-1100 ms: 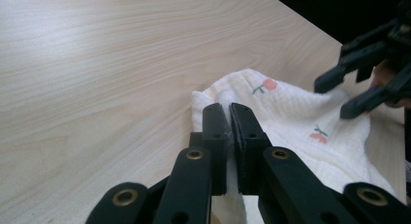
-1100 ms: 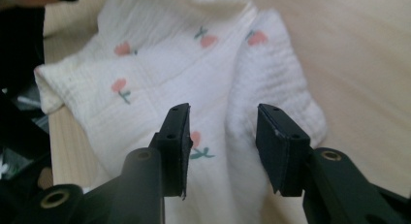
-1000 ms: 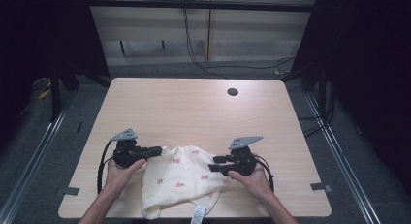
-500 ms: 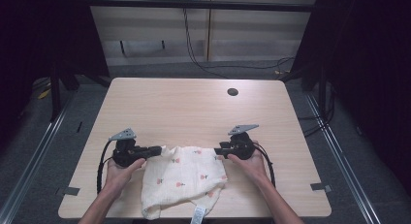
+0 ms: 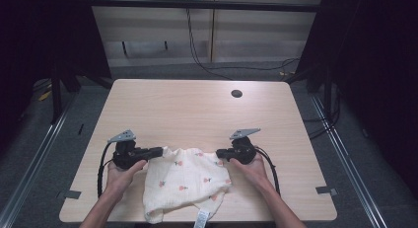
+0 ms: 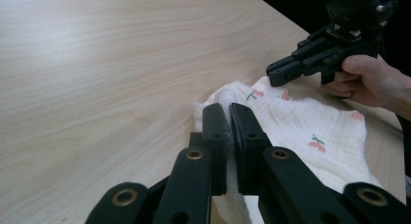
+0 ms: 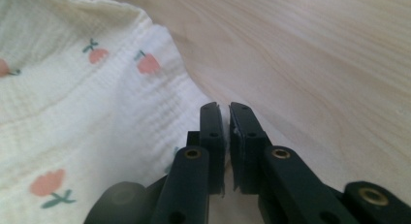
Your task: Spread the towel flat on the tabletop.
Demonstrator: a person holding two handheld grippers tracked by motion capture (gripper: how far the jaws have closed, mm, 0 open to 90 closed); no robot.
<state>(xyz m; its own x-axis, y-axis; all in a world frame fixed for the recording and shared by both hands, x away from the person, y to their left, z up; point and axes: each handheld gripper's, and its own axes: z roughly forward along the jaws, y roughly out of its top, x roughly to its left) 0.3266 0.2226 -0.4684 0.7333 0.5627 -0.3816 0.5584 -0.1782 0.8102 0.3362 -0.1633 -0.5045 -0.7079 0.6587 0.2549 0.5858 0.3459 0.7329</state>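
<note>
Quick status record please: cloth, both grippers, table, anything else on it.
cloth: white garment with small red flower print, lying crumpled at the table's near edge, tag hanging off the front
left gripper: jaws closed on the cloth's upper left edge
right gripper: jaws closed on the cloth's upper right edge
table: light wood
other: dark round hole near the far right

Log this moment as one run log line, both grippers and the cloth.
left gripper: shut on cloth | right gripper: shut on cloth edge | cloth: flat on table, pinched at both far corners
</note>
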